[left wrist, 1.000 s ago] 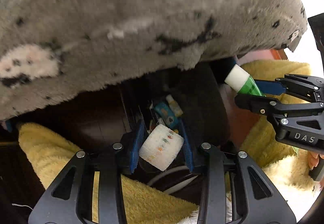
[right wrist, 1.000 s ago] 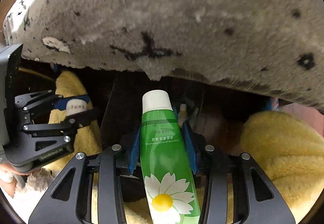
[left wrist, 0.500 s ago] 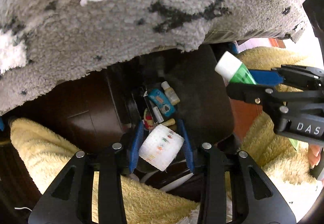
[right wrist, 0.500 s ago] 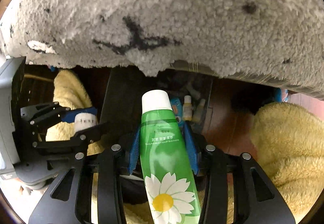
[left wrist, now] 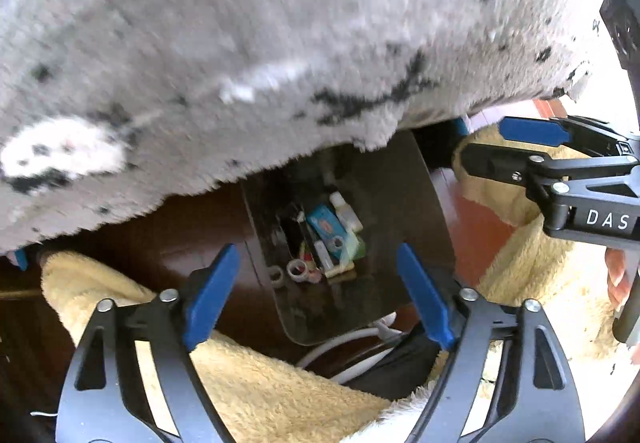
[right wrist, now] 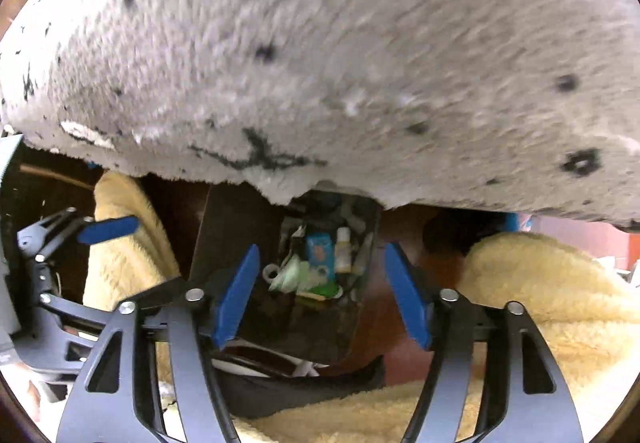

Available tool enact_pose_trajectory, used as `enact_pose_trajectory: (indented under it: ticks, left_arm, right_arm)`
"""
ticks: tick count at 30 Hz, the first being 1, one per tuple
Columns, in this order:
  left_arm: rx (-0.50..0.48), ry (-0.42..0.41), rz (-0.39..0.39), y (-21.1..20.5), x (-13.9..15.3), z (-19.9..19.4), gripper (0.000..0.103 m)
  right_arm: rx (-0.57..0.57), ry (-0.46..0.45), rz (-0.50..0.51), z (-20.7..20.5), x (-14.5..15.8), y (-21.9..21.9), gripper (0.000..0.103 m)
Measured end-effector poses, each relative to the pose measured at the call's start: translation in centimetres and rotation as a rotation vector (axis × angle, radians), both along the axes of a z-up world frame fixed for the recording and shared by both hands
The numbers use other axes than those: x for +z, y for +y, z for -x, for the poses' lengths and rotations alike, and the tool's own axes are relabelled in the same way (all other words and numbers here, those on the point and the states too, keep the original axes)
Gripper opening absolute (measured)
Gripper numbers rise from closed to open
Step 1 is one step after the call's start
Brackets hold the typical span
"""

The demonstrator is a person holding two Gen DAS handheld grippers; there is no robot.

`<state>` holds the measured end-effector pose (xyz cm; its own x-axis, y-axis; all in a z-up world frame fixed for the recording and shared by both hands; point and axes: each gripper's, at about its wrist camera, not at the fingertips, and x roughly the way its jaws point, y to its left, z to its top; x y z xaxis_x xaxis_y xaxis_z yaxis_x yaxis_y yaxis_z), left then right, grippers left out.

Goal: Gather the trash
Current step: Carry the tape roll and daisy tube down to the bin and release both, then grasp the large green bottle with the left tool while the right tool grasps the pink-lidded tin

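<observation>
My left gripper (left wrist: 318,295) hangs over a dark trash bin (left wrist: 400,203), its jaws opening with nothing between the blue pads. My right gripper (right wrist: 322,295) is above the same bin (right wrist: 224,227), jaws also opening and empty. The green daisy bottle (right wrist: 304,279) lies inside among the trash, beside a blue packet (right wrist: 320,251) and a small pale bottle (right wrist: 343,247). A small white roll (left wrist: 298,269) rests end-on near the blue packet (left wrist: 326,225). In the left wrist view the right gripper (left wrist: 484,145) shows at the right edge.
A grey speckled fluffy blanket (left wrist: 280,43) overhangs the far side of the bin. Yellow fleece (left wrist: 248,383) lies on both sides and in front. A white cable (left wrist: 352,343) curls under the bin's near edge. Red-brown floor (left wrist: 476,227) shows to the right.
Both grippers have opened. The white roll left the left jaws and the green bottle left the right jaws; both now lie in the bin.
</observation>
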<state>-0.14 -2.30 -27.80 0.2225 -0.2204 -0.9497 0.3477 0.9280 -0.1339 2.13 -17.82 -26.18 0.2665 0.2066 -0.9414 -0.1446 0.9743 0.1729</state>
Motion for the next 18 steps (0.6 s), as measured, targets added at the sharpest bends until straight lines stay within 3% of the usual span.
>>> enact_pose_trajectory:
  ticks: [7,18]
  left_arm:
    - [0.018,-0.105,0.002,0.6,4.2,0.5,0.091]
    - [0.065,-0.277,0.011,2.1,11.4,0.3,0.095]
  right_arm:
    - [-0.048,-0.079,0.008,0.6,2.9,-1.8,0.087]
    - [-0.04,-0.21,0.009,0.4,8.5,-2.1,0.088]
